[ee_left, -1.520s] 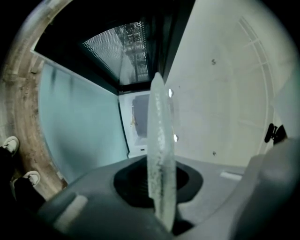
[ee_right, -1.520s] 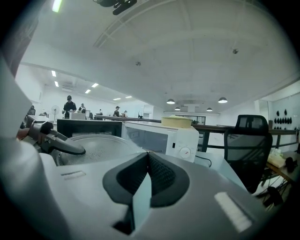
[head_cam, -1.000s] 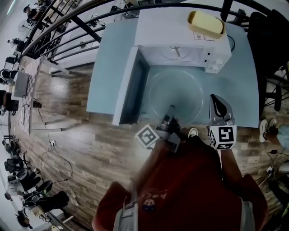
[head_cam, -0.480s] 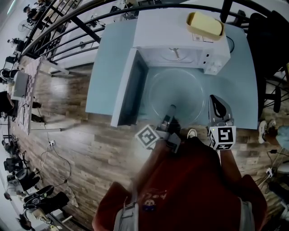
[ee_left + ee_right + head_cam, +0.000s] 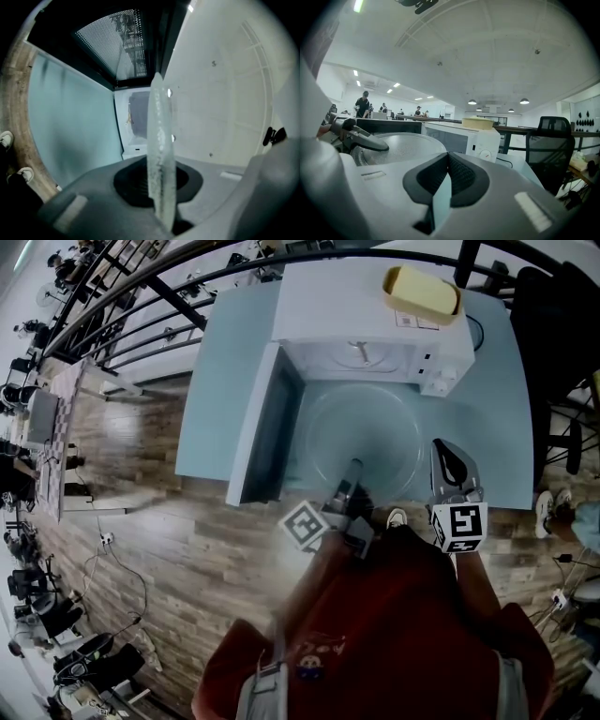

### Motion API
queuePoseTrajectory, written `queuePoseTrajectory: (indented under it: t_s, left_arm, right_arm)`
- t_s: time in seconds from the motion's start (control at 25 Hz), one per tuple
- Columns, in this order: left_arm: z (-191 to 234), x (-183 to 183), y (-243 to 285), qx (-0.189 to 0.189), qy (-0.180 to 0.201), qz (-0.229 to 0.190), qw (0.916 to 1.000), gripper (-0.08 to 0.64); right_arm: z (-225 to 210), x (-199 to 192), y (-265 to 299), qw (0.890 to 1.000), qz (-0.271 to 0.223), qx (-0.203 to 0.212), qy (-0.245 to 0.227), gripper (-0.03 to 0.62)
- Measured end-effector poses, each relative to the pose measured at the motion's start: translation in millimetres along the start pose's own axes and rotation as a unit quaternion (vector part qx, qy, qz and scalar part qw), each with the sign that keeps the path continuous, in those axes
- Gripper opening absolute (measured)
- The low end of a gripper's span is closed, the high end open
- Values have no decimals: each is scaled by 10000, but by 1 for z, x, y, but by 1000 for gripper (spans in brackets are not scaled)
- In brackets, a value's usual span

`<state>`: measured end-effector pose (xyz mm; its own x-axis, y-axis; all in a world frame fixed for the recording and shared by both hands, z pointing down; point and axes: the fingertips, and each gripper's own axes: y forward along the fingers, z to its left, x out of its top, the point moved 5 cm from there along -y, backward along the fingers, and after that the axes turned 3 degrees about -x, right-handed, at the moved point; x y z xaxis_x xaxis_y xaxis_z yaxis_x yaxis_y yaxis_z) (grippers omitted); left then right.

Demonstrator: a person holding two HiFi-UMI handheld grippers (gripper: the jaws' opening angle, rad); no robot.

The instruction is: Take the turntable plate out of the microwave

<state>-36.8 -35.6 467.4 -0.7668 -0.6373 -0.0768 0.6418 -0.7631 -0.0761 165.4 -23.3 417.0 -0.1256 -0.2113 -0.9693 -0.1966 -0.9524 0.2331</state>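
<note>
Left gripper view shows the left hand-held gripper (image 5: 157, 185) clamped on the rim of the clear round glass turntable plate (image 5: 158, 126). Head view places it mid-frame, outside the open white microwave (image 5: 361, 320). The right hand-held gripper (image 5: 446, 161) is closed, empty.

we see a white box-shaped microwave (image 5: 366, 306) on a pale blue table (image 5: 220, 399), its door (image 5: 258, 423) swung open to the left, a flat yellow pad (image 5: 420, 292) on top. a clear round glass turntable plate (image 5: 366, 432) is out front, over the table. our left gripper (image 5: 353, 468) meets its near rim; our right gripper (image 5: 442, 448) is just beside its right edge.
</note>
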Motion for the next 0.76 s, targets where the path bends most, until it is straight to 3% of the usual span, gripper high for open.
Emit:
queuePoseTrajectory:
  t_s: [0.76]
  left_arm:
    - [-5,-4,6,-19,86,-119,9999,21]
  right_arm:
    - [-11,0,-1,9998,-84,189,5,1]
